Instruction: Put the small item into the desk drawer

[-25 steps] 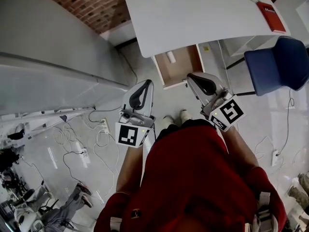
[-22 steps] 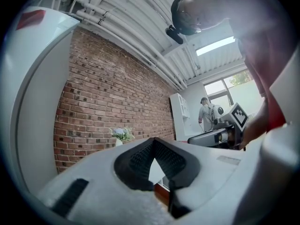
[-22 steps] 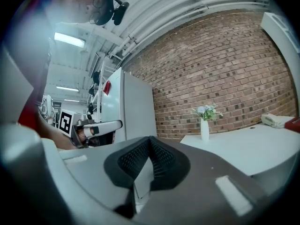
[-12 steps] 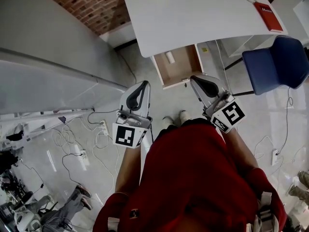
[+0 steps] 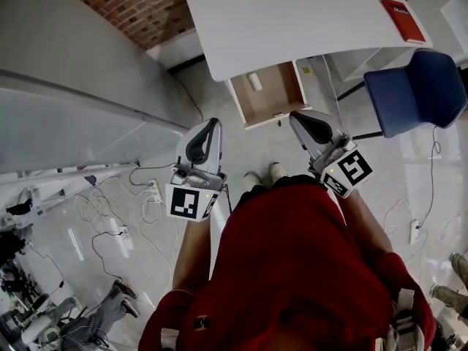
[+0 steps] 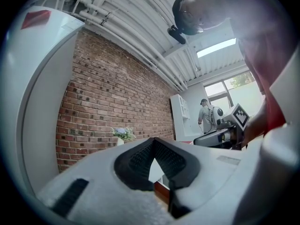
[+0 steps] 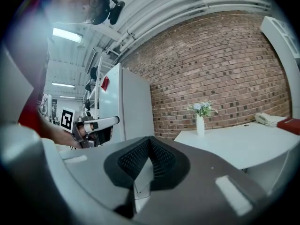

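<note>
Small item point(image 5: 254, 81) is pale, cylindrical; desk drawer point(image 5: 281, 95) around it boxy, brown.

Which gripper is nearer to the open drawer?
The right gripper: its tip is beside the front corner of the drawer; the left gripper stands farther off.

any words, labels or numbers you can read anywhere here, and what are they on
No text here is legible.
red book: white print on the cover, too small to read
red patch on the white cabinet: blurred, unreadable
marker cubes: black square patterns only, no letters or numbers
</note>
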`<state>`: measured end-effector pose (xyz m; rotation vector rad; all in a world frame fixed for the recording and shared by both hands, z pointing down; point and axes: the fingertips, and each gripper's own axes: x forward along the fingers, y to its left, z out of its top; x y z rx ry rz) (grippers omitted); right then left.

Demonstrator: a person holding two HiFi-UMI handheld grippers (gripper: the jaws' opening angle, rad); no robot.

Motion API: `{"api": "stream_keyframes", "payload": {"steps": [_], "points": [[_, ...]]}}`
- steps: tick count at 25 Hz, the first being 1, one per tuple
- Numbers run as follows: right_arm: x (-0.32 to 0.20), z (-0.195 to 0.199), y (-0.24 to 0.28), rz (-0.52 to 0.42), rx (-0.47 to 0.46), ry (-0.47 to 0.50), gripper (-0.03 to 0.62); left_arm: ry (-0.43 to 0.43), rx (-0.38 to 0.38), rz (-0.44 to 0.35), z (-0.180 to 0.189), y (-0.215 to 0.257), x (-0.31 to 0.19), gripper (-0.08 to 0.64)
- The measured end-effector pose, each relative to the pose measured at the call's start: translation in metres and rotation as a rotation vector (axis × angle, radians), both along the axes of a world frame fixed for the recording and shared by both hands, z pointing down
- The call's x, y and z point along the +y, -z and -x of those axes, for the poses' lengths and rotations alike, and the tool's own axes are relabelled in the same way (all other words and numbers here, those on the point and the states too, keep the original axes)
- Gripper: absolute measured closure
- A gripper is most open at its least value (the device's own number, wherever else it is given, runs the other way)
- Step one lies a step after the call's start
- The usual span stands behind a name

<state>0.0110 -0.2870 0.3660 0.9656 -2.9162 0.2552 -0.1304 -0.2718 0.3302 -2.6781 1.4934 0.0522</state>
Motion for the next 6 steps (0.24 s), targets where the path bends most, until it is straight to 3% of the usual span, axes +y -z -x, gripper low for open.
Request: {"api": "stream_keyframes", "payload": {"steps": [6], "points": [[0.0042,0.0047,-0.0015,-0.001,0.006,-0.003,0.581,-0.007,0.003,-0.003,0.0033,-0.0013,0.0040,0.558]]}}
